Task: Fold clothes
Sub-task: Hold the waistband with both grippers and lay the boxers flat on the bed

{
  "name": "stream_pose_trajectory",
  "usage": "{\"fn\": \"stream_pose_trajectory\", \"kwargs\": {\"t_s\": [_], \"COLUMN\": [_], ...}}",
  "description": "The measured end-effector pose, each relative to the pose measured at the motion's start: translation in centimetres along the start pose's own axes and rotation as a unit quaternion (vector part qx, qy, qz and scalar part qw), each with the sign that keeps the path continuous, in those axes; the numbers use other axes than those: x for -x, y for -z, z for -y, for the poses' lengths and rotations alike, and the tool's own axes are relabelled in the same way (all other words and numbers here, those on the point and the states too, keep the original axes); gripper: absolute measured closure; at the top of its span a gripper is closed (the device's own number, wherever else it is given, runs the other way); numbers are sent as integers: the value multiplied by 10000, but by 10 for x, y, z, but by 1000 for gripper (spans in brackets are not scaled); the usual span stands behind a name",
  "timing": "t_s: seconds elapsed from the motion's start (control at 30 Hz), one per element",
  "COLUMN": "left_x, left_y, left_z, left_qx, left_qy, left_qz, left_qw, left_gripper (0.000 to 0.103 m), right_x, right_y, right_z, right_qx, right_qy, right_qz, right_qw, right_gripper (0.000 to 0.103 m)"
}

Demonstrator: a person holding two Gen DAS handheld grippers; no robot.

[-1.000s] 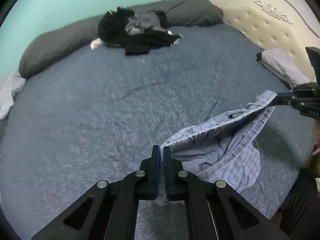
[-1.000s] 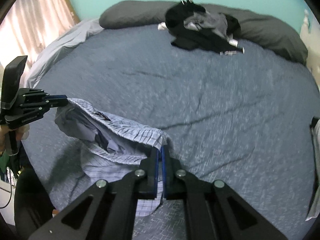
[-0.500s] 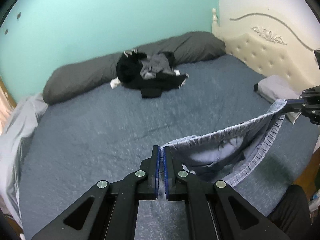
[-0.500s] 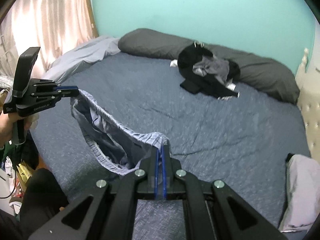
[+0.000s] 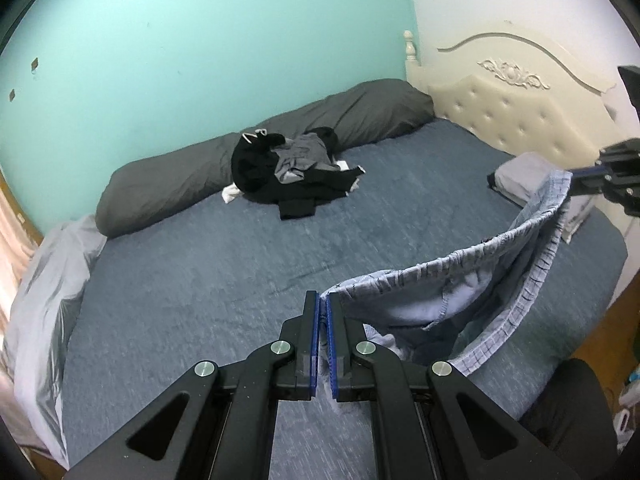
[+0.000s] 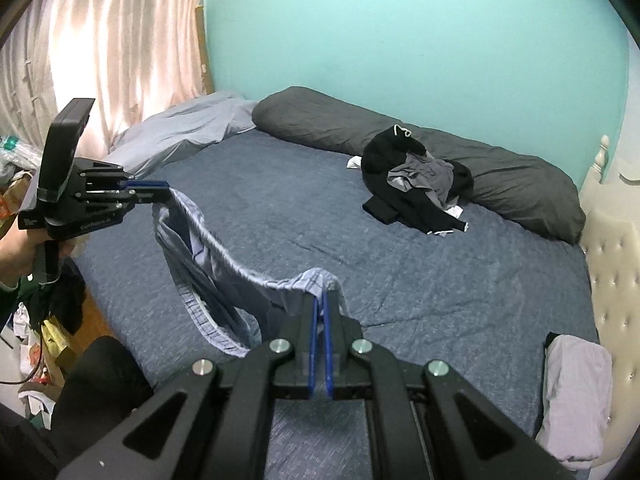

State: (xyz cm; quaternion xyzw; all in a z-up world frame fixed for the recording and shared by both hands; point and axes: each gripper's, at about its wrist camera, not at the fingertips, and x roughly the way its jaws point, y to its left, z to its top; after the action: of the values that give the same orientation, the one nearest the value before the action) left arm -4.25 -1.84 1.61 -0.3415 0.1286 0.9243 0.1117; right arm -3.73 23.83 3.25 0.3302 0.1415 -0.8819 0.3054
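Jaws of both the left gripper (image 5: 322,300) and right gripper (image 6: 320,300) pinch the waistband of pale blue checked cotton shorts (image 5: 460,300), stretched between them above the blue bed (image 5: 200,280).

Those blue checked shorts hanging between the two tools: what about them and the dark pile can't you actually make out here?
- Blue checked shorts: the lowest hem, in the left wrist view, hidden behind the left gripper.
- In the right wrist view, the right gripper covers the pinched corner between its fingers.
- Dark clothes pile: too tangled and small to count garments in either view.
- Person: only a hand, cut off by the frame edge.
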Motion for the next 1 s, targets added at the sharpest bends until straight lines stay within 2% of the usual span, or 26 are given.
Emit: {"fn": "stream_pose_trajectory", "kwargs": {"t_s": [0.1, 0.27, 0.57, 0.83, 1.0], "left_x": [-10, -51, -160, -255, -308], "left_y": [9, 27, 43, 39, 35], "left_z": [4, 7, -15, -35, -47], "left_qx": [-45, -88, 373, 719, 980], "left_qy": [49, 103, 236, 391, 524], "left_qz": [-166, -549, -1067, -1342, -1441], "left_qw": [9998, 9984, 9933, 9876, 9833], "left_gripper": [99, 99, 99, 99, 99], "right_x": [-10, -46, -155, -248, -293], "right_y": [4, 16, 42, 38, 44], "right_z": [2, 9, 46, 98, 124], "right_qx": [-11, -155, -685, -1233, -1424], "right_qy": [-25, -47, -92, -63, -72], "right_qz": [-142, -461, -984, -1105, -1194], "right_qw": [9999, 9988, 9927, 9862, 9826], "right_gripper": [100, 100, 100, 100, 100]}}
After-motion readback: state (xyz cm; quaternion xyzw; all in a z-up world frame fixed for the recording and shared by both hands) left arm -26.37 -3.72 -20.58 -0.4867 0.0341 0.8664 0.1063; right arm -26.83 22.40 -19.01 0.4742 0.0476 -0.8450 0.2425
